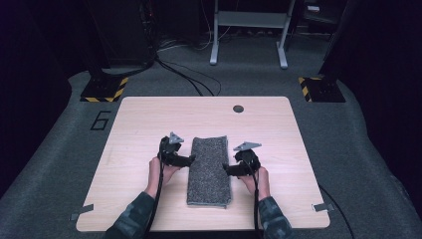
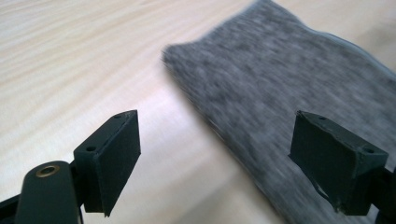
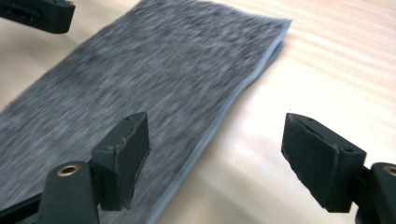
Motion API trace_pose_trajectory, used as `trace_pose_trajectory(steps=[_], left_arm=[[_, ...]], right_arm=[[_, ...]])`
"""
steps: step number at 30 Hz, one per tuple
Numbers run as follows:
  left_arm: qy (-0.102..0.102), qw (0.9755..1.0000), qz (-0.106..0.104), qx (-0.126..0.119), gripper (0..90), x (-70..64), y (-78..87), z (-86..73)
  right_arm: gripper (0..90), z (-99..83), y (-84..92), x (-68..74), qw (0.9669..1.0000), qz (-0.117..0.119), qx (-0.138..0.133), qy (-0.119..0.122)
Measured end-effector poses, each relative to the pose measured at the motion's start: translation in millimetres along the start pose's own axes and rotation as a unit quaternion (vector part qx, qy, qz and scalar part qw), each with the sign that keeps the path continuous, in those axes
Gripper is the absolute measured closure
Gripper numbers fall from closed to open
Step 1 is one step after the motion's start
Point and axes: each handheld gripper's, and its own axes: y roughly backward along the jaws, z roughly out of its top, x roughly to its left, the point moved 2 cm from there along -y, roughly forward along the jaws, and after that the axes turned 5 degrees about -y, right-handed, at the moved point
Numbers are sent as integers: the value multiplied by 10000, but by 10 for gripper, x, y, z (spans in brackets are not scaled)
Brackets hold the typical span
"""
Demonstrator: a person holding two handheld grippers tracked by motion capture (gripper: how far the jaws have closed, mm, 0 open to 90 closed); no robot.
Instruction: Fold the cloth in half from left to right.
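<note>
A pale wooden table [image 1: 149, 119] is standing on grey floor [image 1: 59, 164], with a dark round hole [image 1: 238, 108] near its far edge. A grey folded towel [image 1: 210, 172] is lying flat near the table's middle, its long side running away from the person, between the two grippers. The left gripper [image 1: 191, 159] is hovering just beside the towel's left edge, jaws pointing inward and standing wide with nothing between them; in the left gripper view its jaws are straddling that edge from above [image 2: 261, 107]. The right gripper [image 1: 225, 168] is sitting at the towel's right edge, jaws also wide and empty, spanning that edge [image 3: 140, 84] without pressing it.
</note>
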Motion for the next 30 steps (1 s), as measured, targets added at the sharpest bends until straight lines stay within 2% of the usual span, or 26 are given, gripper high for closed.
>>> trace_pose_trajectory(steps=[3,5,7,9,13,15,16,17,18,21,24,26,28,29,30], left_arm=[[216,9998,48,17,159,103,-153,58],[353,9993,108,34,165,135,-229,79],[482,9987,132,-20,174,141,-301,97],[465,9987,186,-29,188,150,-345,119],[693,9971,295,-89,217,171,-429,139],[716,9969,315,-49,230,195,-459,134],[823,9959,363,-120,233,195,-488,130],[771,9964,361,-36,241,208,-497,125],[811,9960,374,-59,245,208,-521,122],[774,9963,367,43,259,195,-570,100],[637,9970,424,89,286,174,-564,100],[465,9977,484,58,335,145,-566,95],[321,9982,504,52,403,116,-569,96],[303,9984,476,30,441,109,-569,97],[277,9985,478,49,462,99,-568,101]], right_arm=[[232,159,-131,-78,9999,-118,-12,-106],[235,247,-213,-111,9998,-92,-24,-164],[239,318,-300,-125,9997,-169,-29,-199],[256,366,-369,-125,9994,-309,-103,-147],[286,429,-504,-172,9988,-328,-17,-367],[314,449,-549,-205,9985,-413,-88,-350],[315,454,-583,-221,9983,-457,-13,-365],[321,458,-620,-243,9980,-445,44,-440],[330,461,-647,-266,9976,-476,32,-494],[354,474,-715,-310,9975,-493,63,-494],[388,474,-760,-301,9975,-505,162,-464],[404,459,-793,-294,9973,-517,248,-452],[464,454,-800,-288,9971,-534,209,-492],[494,458,-813,-298,9979,-527,118,-364],[503,459,-814,-295,9979,-521,120,-354]])
